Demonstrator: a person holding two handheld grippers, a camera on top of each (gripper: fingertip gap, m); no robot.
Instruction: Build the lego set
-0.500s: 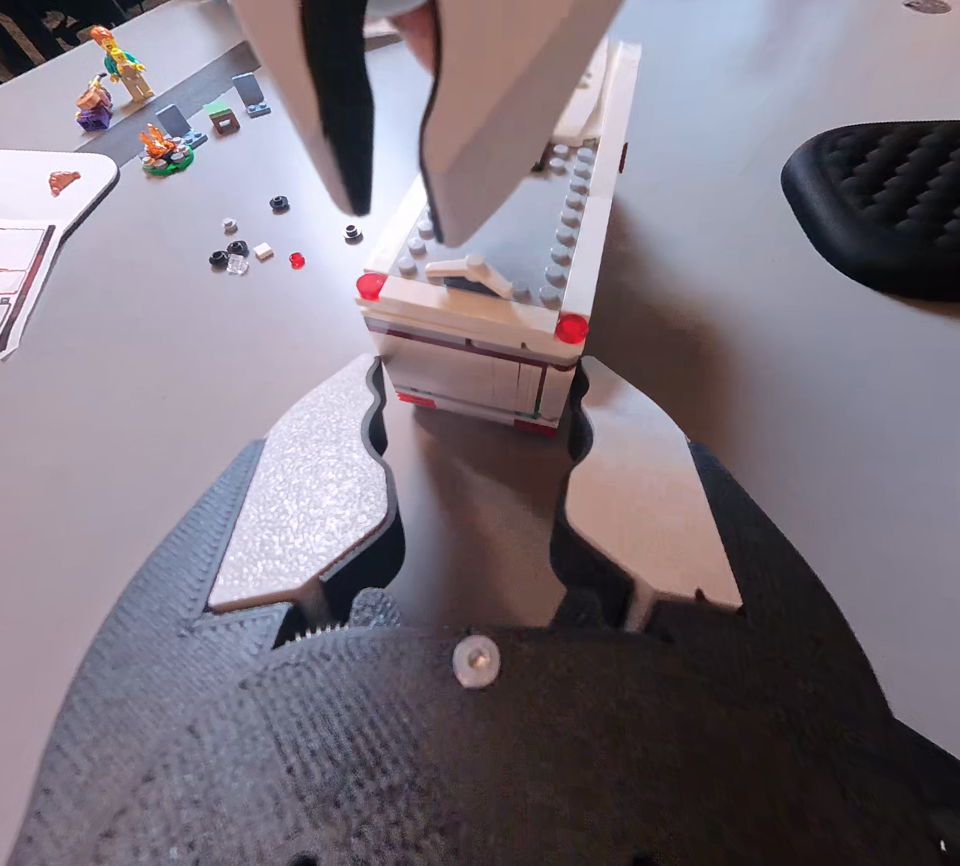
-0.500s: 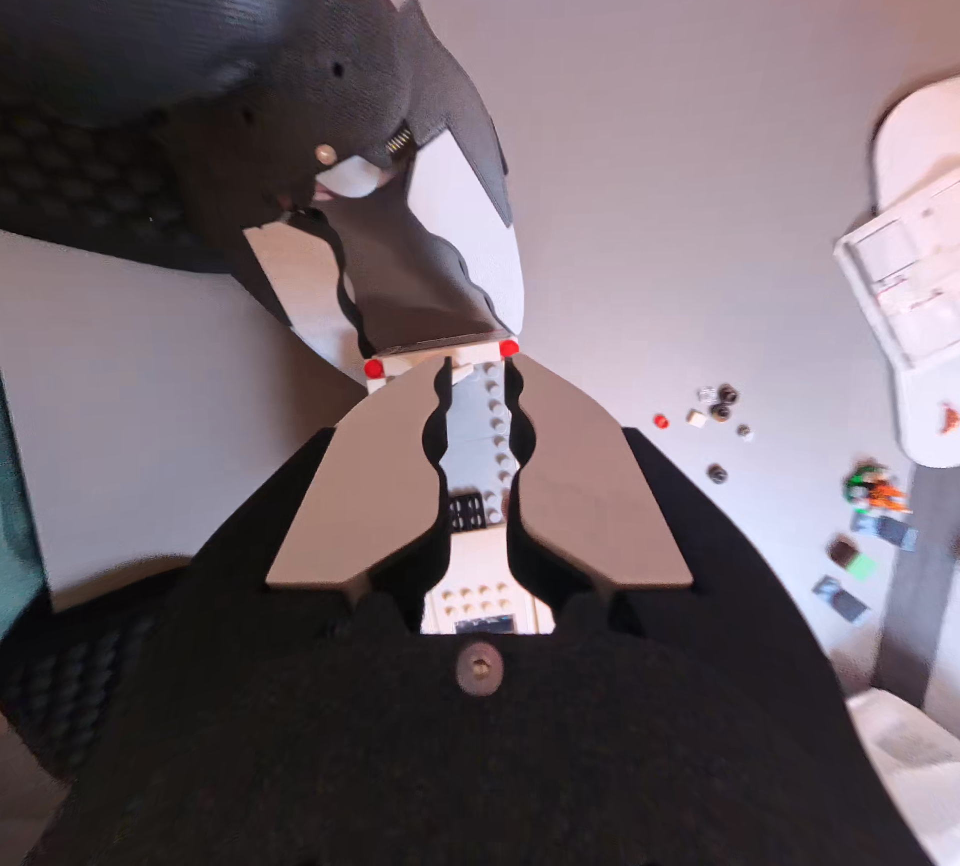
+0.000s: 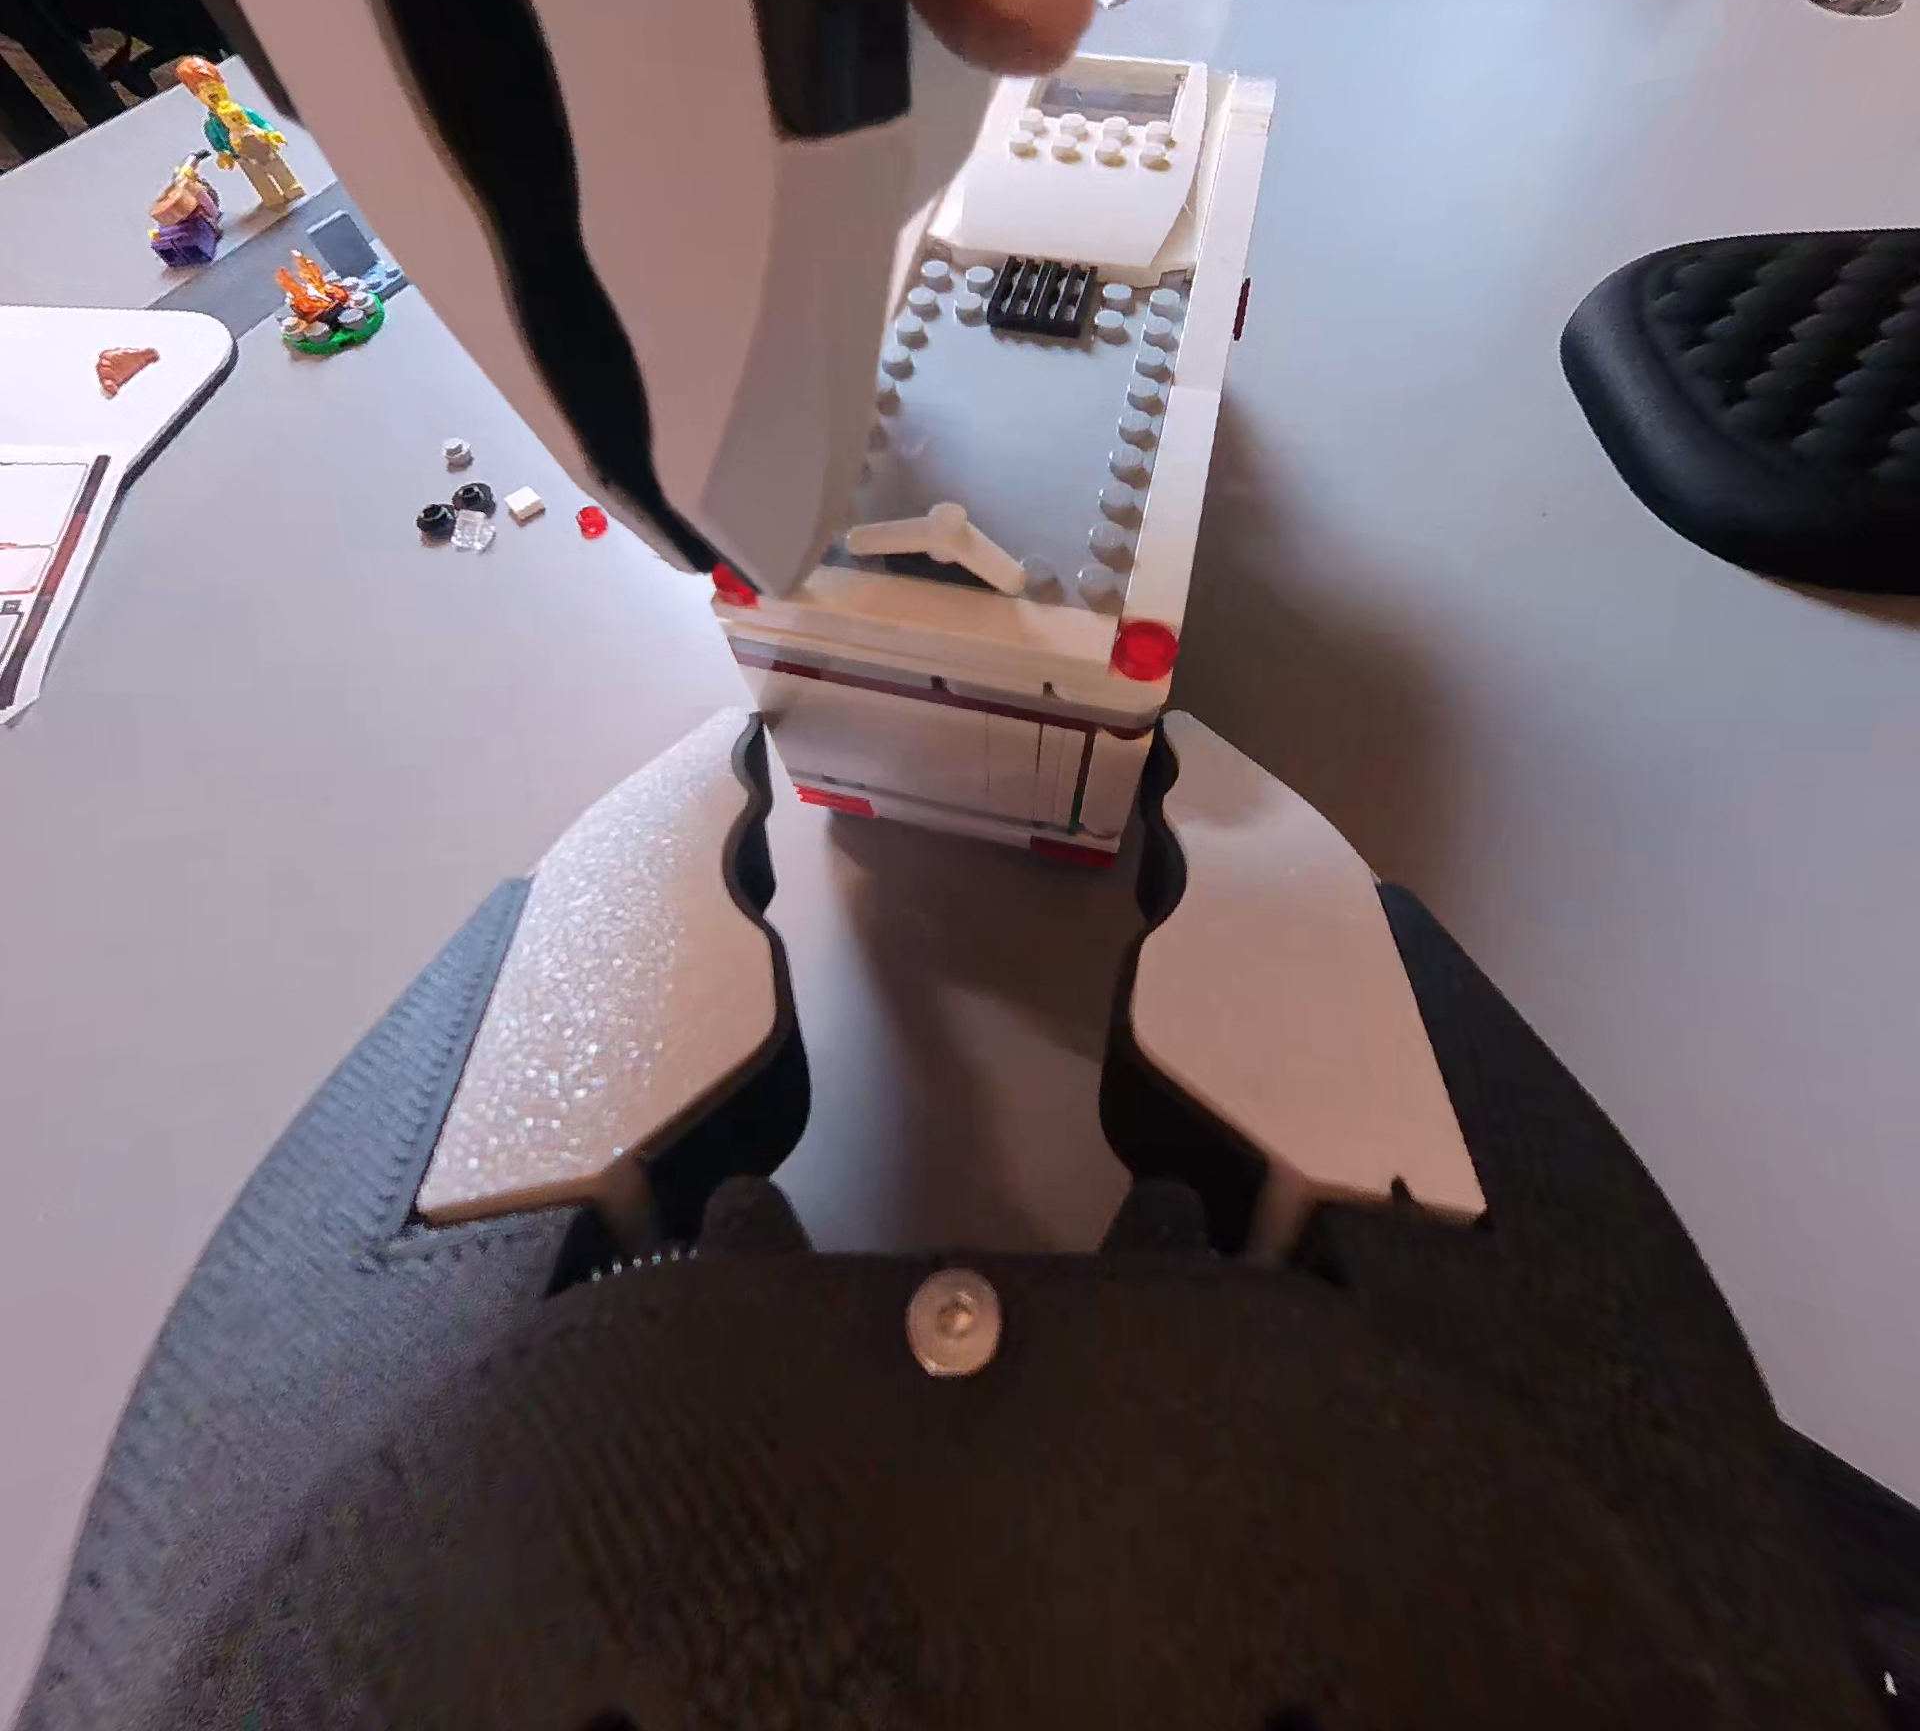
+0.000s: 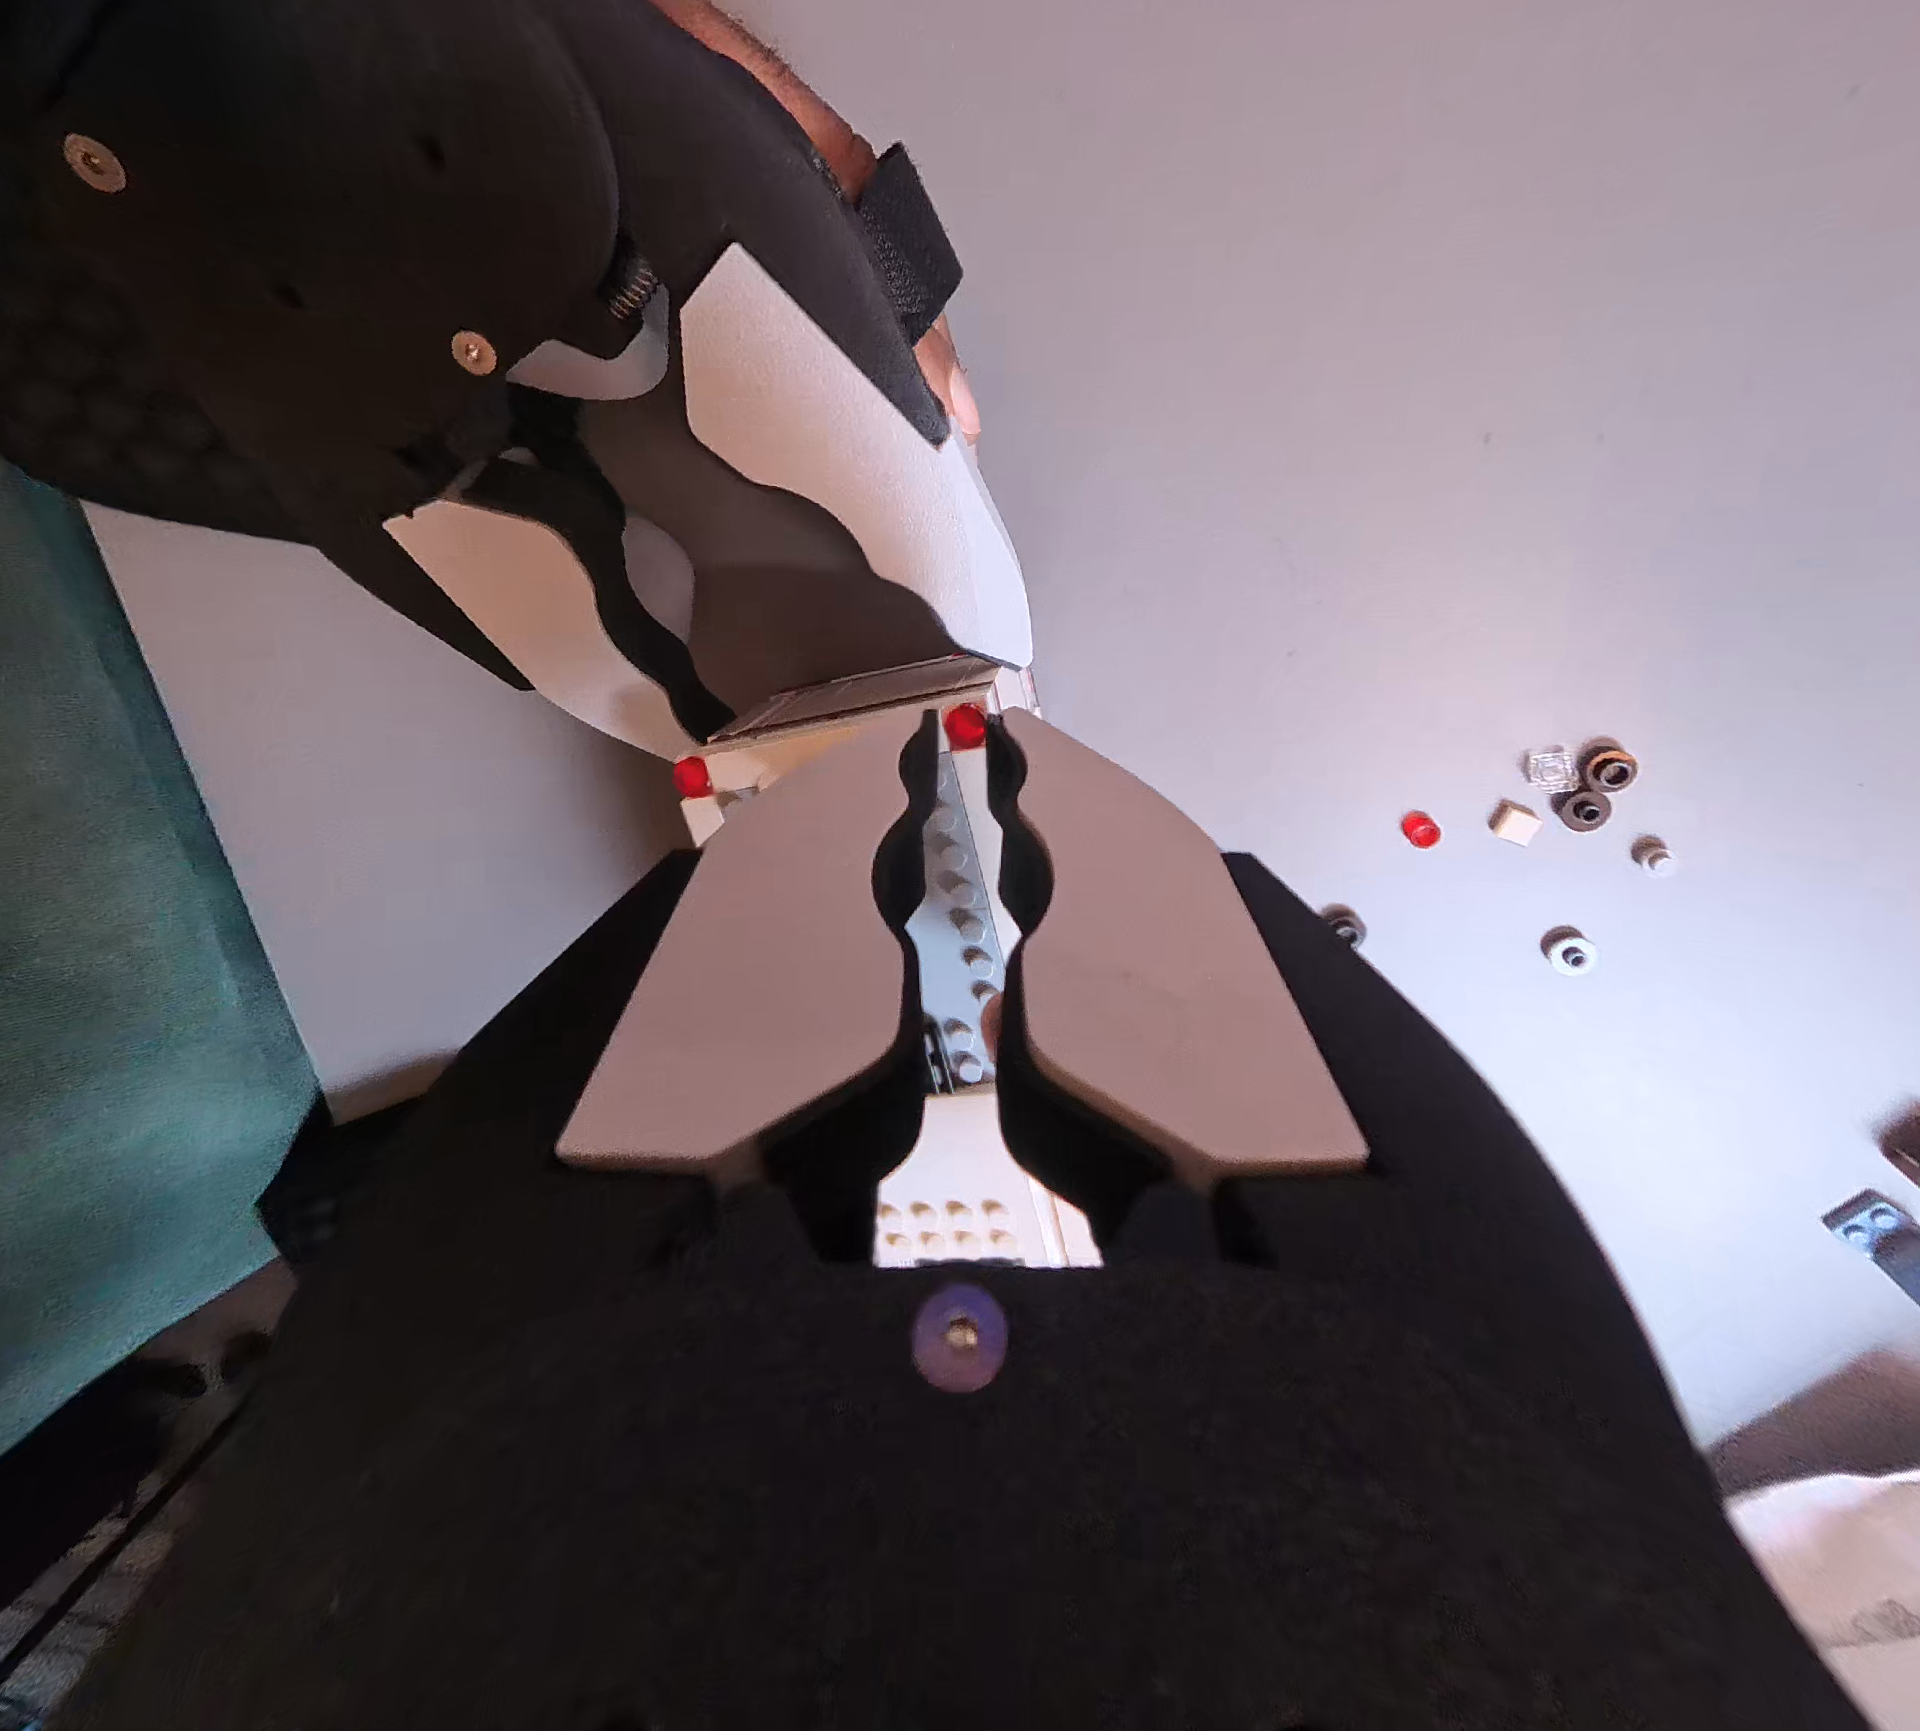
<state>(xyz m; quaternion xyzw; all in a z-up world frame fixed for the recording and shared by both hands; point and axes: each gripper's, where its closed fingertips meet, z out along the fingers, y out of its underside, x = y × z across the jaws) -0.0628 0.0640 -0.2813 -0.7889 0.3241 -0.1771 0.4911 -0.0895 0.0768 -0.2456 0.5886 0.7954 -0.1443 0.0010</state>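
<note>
A white toy-brick camper van point(image 3: 1018, 434) with a grey studded roof stands on the grey table point(image 3: 312, 850). My left gripper point(image 3: 954, 736) is at its rear end with one pad on each side wall, shut on the van. It also shows in the right wrist view point(image 4: 868, 694). My right gripper point(image 4: 958, 723) comes down from above onto the van's rear corner. Its narrow jaws are shut on a red round stud point(image 4: 966, 725) that sits on that corner. The stud also shows in the left wrist view point(image 3: 734, 585). A second red stud point(image 3: 1143, 647) sits on the other rear corner.
Several small loose parts point(image 3: 488, 518) lie left of the van. Two minifigures point(image 3: 244, 133) and a campfire piece point(image 3: 327, 310) stand farther left. A white tray with a printed sheet point(image 3: 104, 393) is at the left edge. A black mesh pad point(image 3: 1766, 414) lies to the right. One gripper's finger ends stand about 5 cm off the other's. Both grippers' tips are roughly 25 cm from the campfire piece point(image 3: 327, 310).
My right gripper has moved from over the middle of the roof to the rear corner, and its jaws have narrowed around the red stud. My left gripper and the van have stayed put.
</note>
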